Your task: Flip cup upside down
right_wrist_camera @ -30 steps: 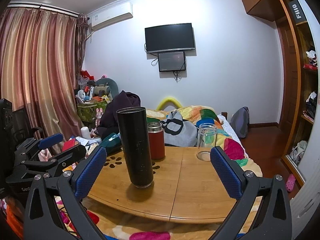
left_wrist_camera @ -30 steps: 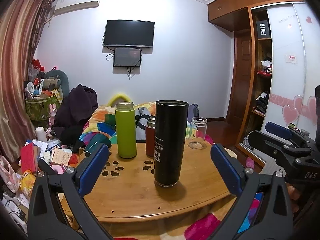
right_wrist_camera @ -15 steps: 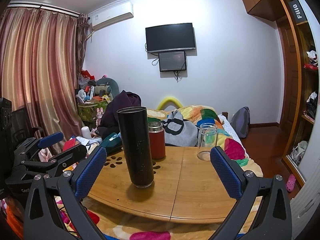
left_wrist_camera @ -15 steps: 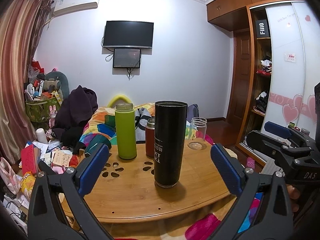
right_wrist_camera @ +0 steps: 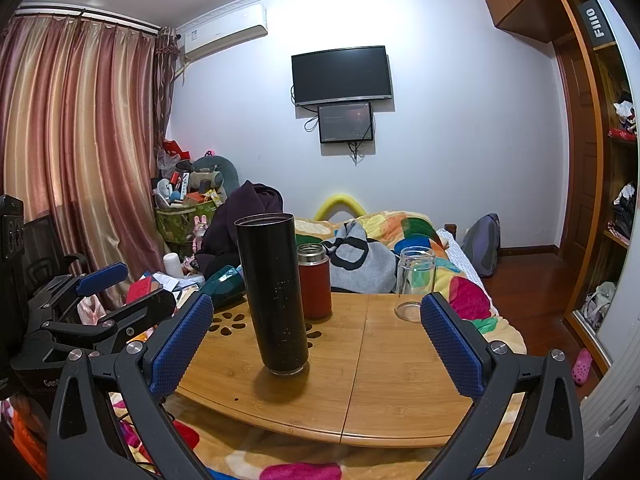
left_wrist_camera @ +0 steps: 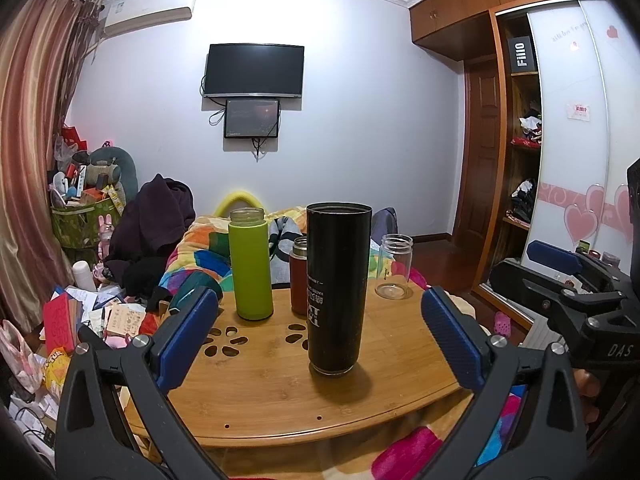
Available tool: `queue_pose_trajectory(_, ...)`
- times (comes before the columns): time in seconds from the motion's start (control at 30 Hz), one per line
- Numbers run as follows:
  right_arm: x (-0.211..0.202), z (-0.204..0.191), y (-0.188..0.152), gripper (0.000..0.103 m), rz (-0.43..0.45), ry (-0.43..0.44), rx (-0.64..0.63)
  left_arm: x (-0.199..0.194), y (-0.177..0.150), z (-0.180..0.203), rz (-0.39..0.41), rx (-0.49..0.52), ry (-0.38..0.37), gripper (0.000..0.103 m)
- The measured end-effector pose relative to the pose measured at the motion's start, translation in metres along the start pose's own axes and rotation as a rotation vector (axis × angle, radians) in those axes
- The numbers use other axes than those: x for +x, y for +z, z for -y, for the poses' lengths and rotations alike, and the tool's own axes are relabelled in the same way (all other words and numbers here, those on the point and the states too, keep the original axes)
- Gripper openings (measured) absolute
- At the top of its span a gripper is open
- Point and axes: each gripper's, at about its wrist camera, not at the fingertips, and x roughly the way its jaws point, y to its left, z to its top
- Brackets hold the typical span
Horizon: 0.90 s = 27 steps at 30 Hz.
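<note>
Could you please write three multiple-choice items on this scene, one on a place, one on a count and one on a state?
1. Where does the black cup stand relative to the red flask?
A. nearer the cameras
B. behind it
C. on top of it

2. How many containers stand on the wooden table in the left wrist view?
A. two
B. four
C. six

3. How is the left gripper?
A. shut on the black cup
B. open, apart from the cup
C. shut on nothing

Answers:
1 A, it overlaps the flask from the front.
2 B, black cup, red flask, green bottle and glass jar.
3 B, its blue pads stand wide apart, short of the cup.
</note>
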Motion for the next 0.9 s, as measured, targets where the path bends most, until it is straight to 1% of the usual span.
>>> queue_pose_trajectory(0.2, 0.0006, 0.0004, -0.0003, 0.103, -0.001, 0.0, 0.001, -0.0002, 0.0002, 0.0002, 0.001, -0.001, -0.005, 0.103)
queue_pose_trajectory(0.6, -0.0001, -0.0003, 0.0003, 0.103, -0.002, 0.0, 0.003, 0.0061, -0.0009, -0.0015, -0.024, -0.018, -0.019, 0.103)
queue_pose_trajectory(0.9, 0.0008, -0.0015, 0.0004, 0.103, -0.006, 0.001, 0.001, 0.0052, -0.0022, -0.0014, -0.019, -0.017, -0.029, 0.103)
